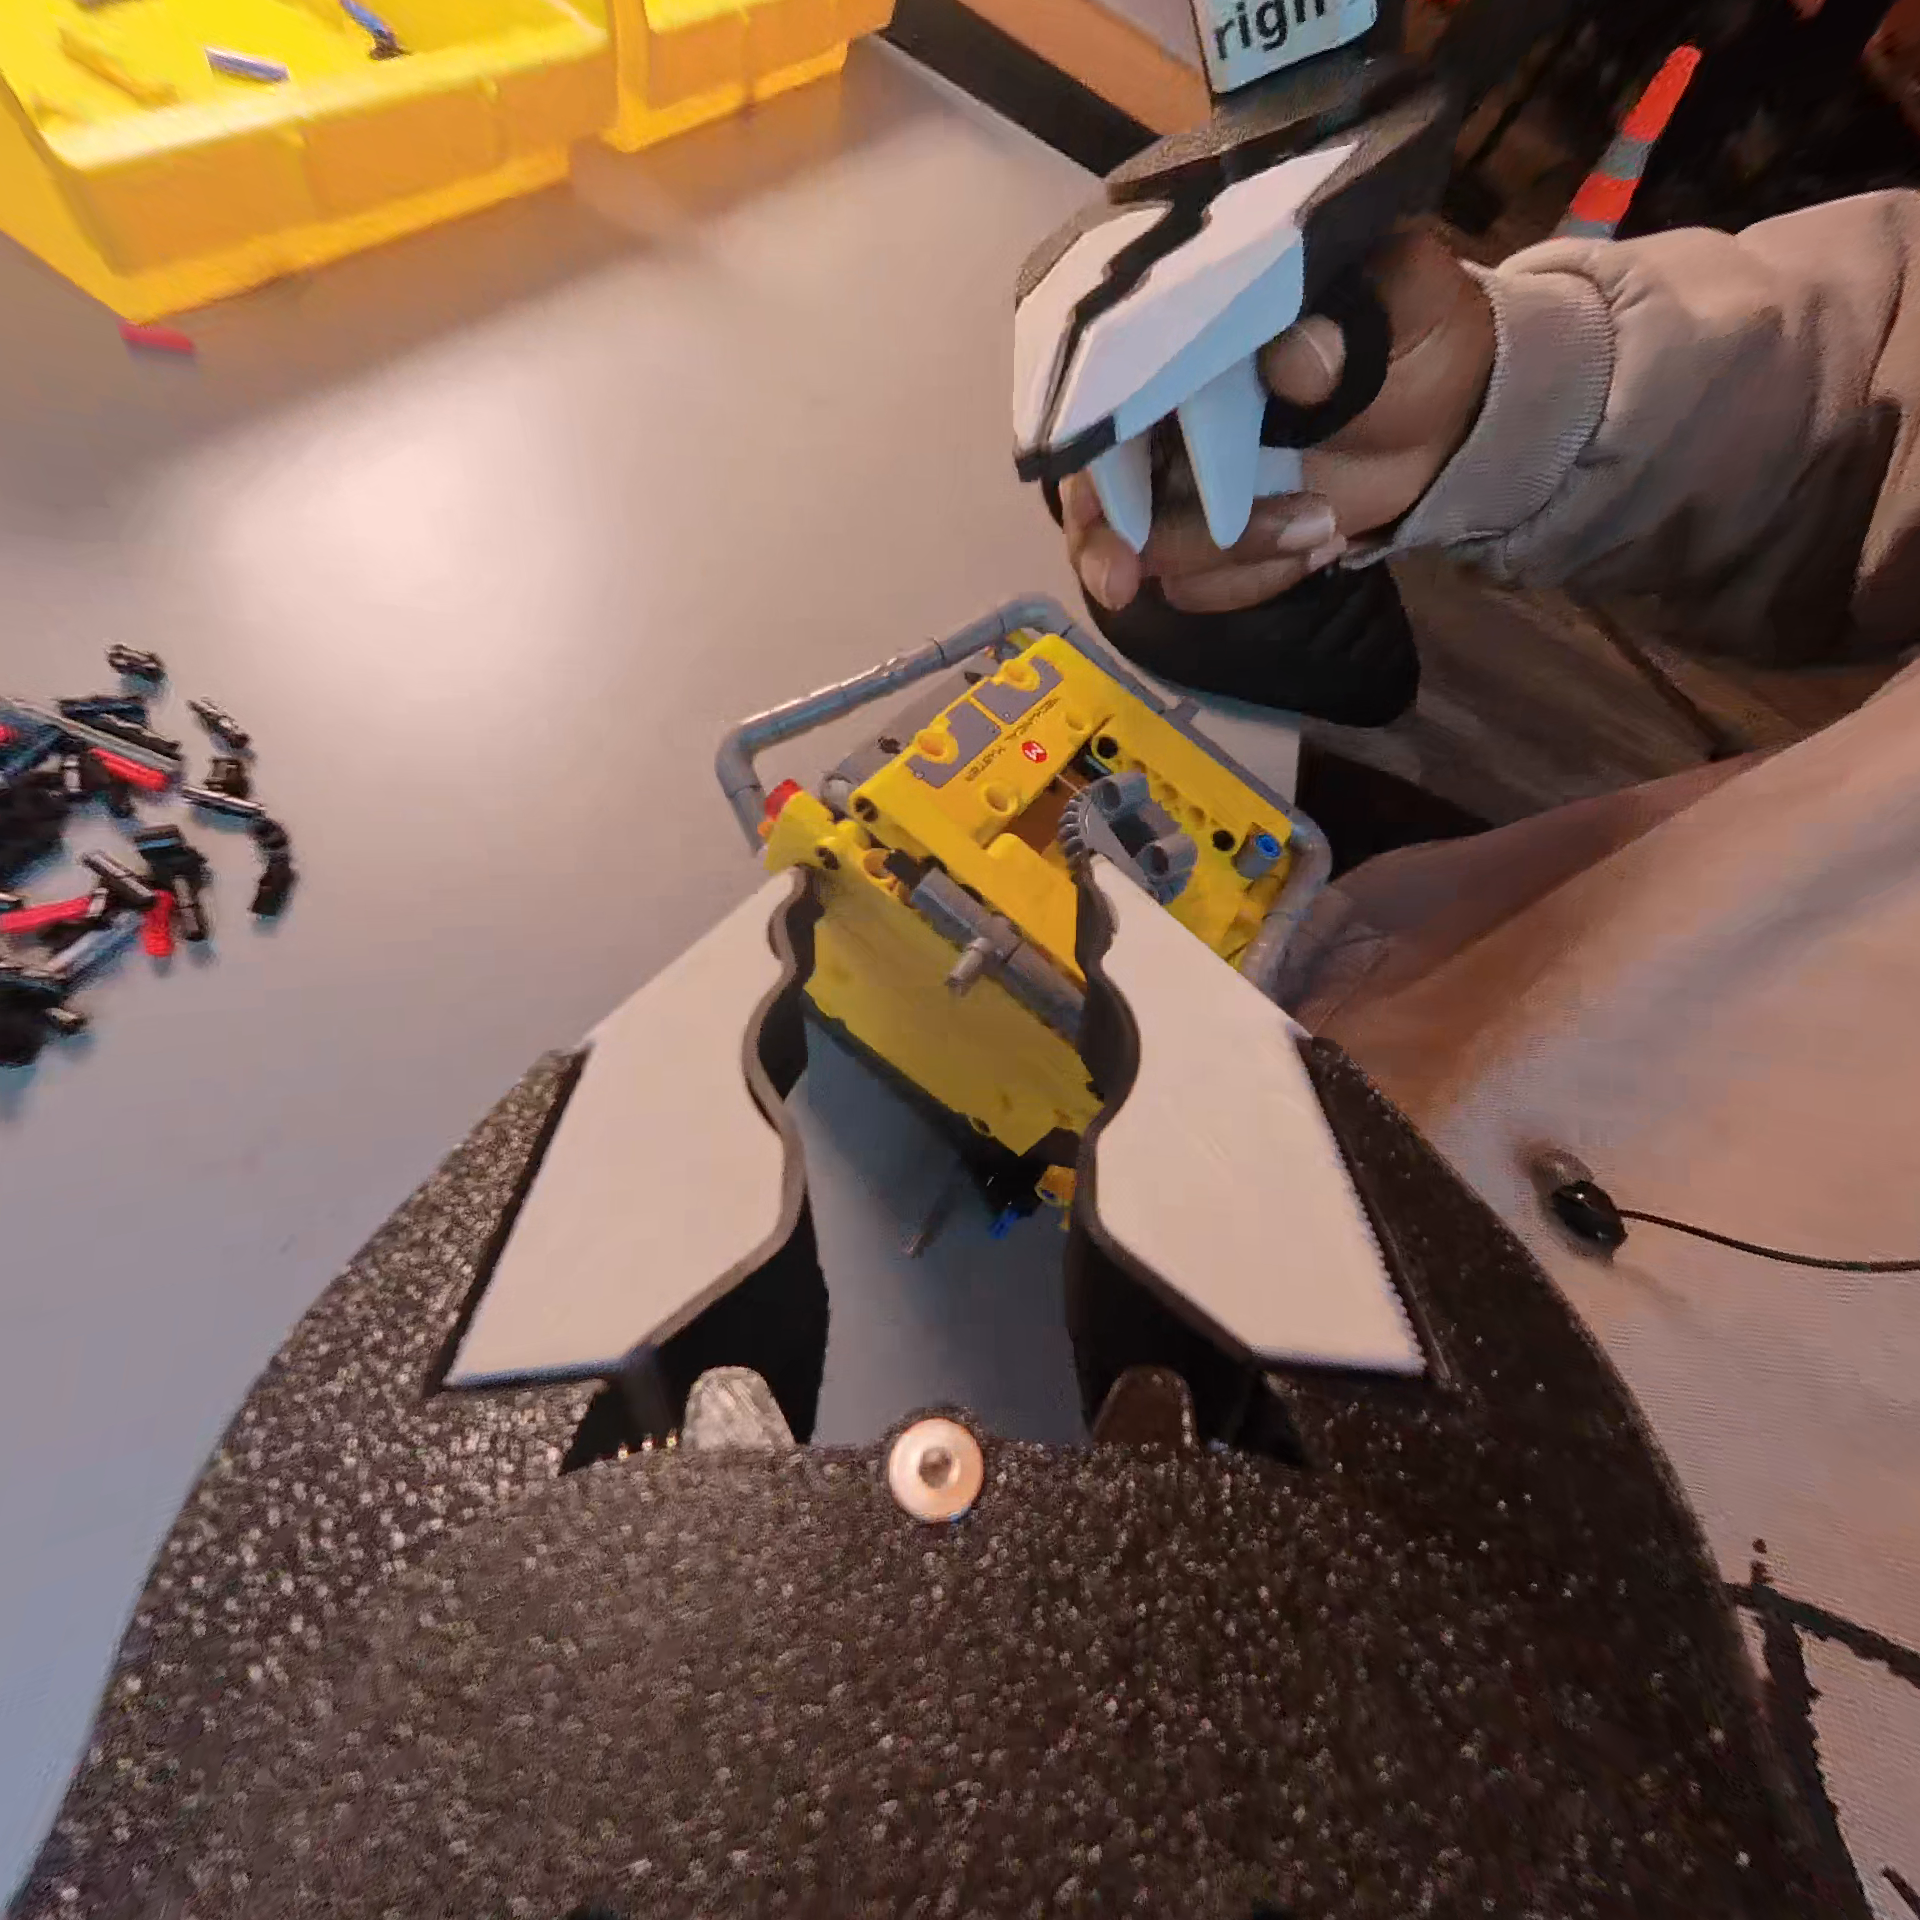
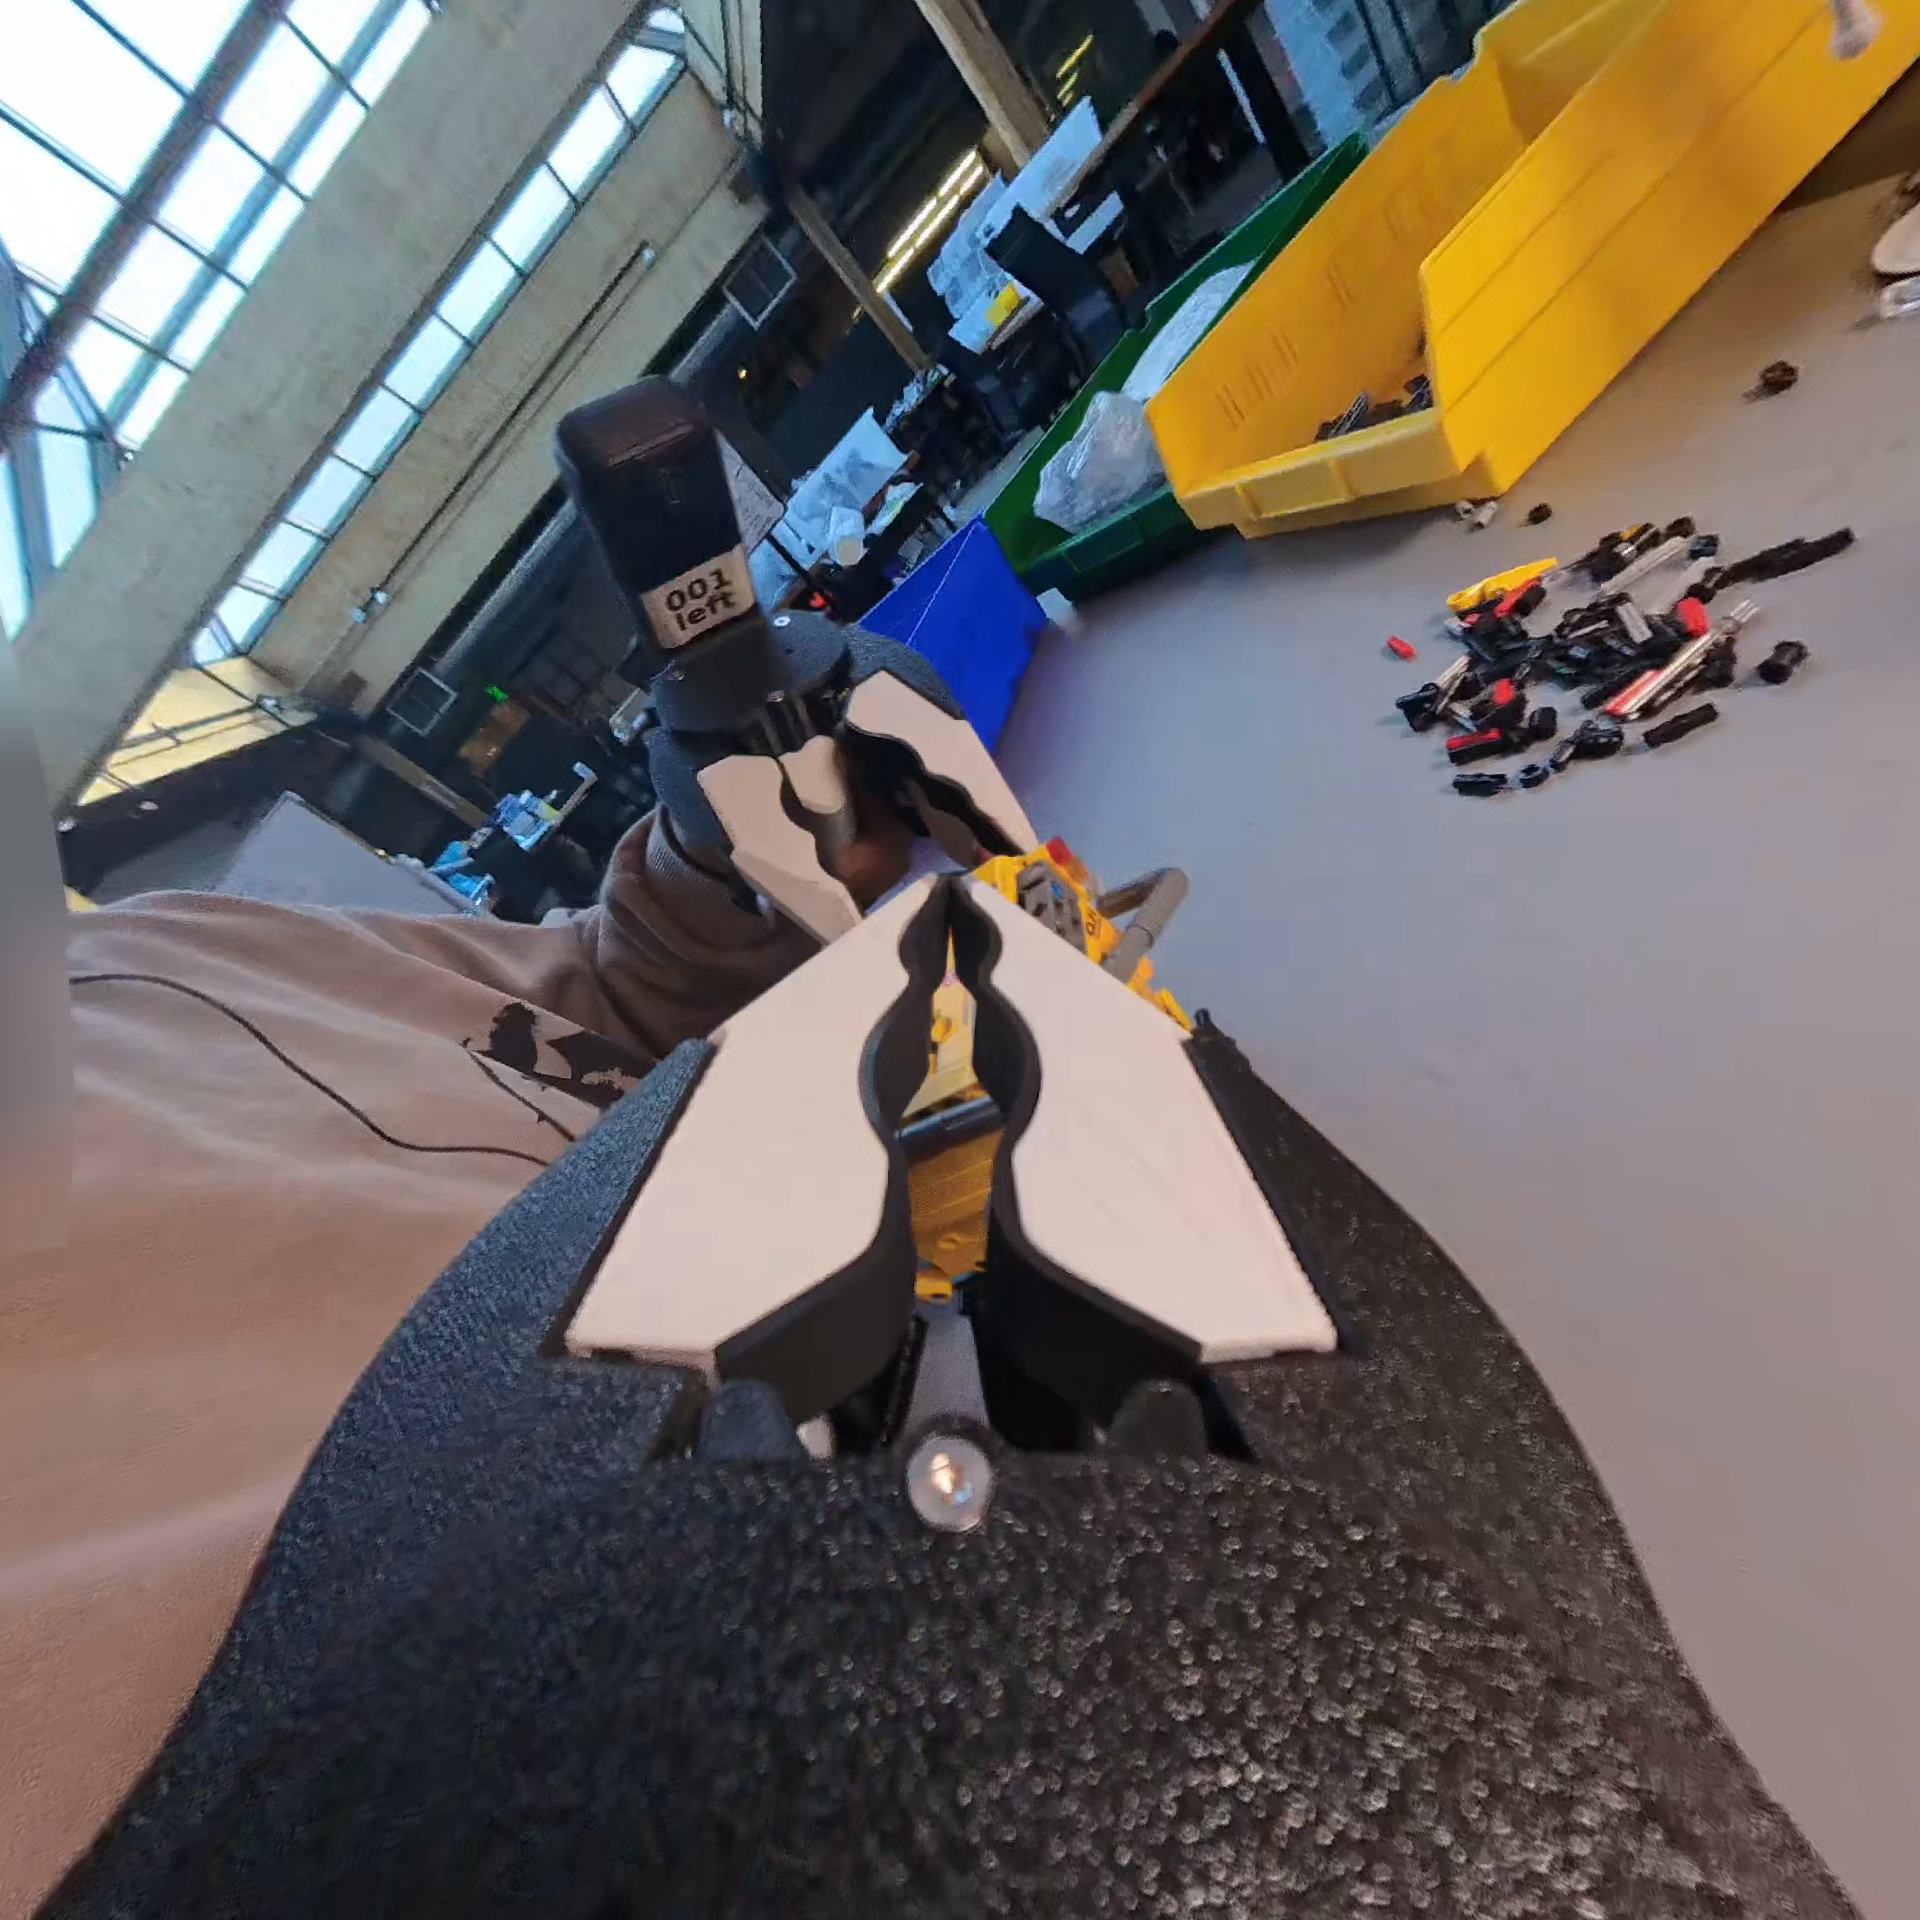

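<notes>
A yellow brick model [image 1: 935, 1018] with a grey tube frame, a grey gear and a grey axle sits tilted near the edge of the grey table [image 1: 520, 520]. My left gripper [image 1: 940, 894] has its two pads against the model's sides and is shut on it. My right gripper [image 2: 948, 883] is shut with its tips together, and I see nothing between them. It hovers just above and beyond the model, and also shows in the left wrist view [image 1: 1179, 520], held in a hand. In the right wrist view the model [image 2: 1093, 927] lies behind my right fingers, with the left gripper's fingers [image 2: 925, 748] next to it.
A pile of small black and red parts [image 1: 114, 831] lies on the table to the left, also in the right wrist view [image 2: 1590, 665]. Yellow bins [image 1: 312, 156] stand at the back, with green [image 2: 1101, 499] and blue [image 2: 956, 623] bins beside them. A person's beige clothing [image 1: 1662, 935] lies close on the right. There is about 8 cm between the tips of the two grippers.
</notes>
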Demonstrator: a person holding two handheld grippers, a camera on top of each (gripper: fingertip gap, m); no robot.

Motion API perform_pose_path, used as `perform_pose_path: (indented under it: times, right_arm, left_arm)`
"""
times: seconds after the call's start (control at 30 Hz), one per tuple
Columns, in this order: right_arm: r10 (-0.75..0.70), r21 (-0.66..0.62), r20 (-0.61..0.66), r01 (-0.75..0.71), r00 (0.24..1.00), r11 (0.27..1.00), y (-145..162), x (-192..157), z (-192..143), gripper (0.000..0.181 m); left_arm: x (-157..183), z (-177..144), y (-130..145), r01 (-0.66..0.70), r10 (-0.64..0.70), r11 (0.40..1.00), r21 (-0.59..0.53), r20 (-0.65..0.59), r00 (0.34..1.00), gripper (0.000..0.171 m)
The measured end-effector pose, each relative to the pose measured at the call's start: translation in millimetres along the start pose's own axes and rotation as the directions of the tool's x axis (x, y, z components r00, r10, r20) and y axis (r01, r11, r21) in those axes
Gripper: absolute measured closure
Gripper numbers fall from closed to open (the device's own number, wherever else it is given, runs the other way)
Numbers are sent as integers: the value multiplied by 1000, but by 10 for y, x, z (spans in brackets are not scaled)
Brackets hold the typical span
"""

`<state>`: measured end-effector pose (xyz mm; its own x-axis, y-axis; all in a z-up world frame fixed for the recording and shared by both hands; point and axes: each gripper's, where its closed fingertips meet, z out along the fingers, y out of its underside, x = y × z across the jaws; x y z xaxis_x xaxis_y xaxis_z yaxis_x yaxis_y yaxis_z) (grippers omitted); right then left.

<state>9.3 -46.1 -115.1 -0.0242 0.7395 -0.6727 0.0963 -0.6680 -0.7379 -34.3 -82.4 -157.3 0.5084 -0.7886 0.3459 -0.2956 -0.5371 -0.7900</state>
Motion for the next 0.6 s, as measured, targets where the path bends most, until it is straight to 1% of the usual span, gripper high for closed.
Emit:
perform_pose_path:
  times: [0.03, 0.07, 0.1, 0.17, 0.2, 0.23, 0.33, 0.43, 0.5, 0.6]
  right_arm:
    - [-26, -45, -22, 25, 999, 999, 44, 14, 16, 181]
    - [-89, -100, -73, 81, 993, 992, 104, 74, 20, 181]
    - [-135, -127, -96, 122, 986, 984, 120, 105, 5, 181]
    - [-135, -148, -123, 116, 983, 982, 93, 180, -56, 181]
    - [-124, -176, -127, 101, 984, 979, 110, 224, -83, 178]
    - [-97, -213, -128, 68, 987, 975, 150, 273, -97, 169]
    - [28, -287, -111, -59, 993, 956, 275, 374, -55, 162]
    - [201, -332, -42, -204, 979, 921, 385, 350, 90, 159]
    - [293, -339, 15, -271, 956, 901, 376, 309, 171, 166]
    - [311, -310, 63, -277, 948, 909, 327, 317, 237, 170]
  left_arm:
    - [10, 20, -3, 22, -21, 1000, 8, -24, 999, 122]
    - [6, 27, -13, 31, -30, 999, 14, -31, 999, 122]
    - [4, 27, -15, 22, -22, 1000, 13, -30, 999, 122]
    - [1, 25, -19, 9, -9, 1000, 13, -29, 1000, 122]
    - [2, 27, -20, 8, -8, 1000, 17, -33, 999, 122]
    - [1, 30, -21, 12, -11, 1000, 22, -41, 999, 122]
    - [-6, 39, -33, 11, -9, 999, 41, -56, 998, 122]
    - [-7, 45, -40, -1, 4, 998, 57, -54, 999, 122]
    - [-13, 34, -33, -4, 8, 997, 72, -52, 999, 122]
    - [-44, -5, -15, 10, -5, 995, 97, -48, 999, 122]
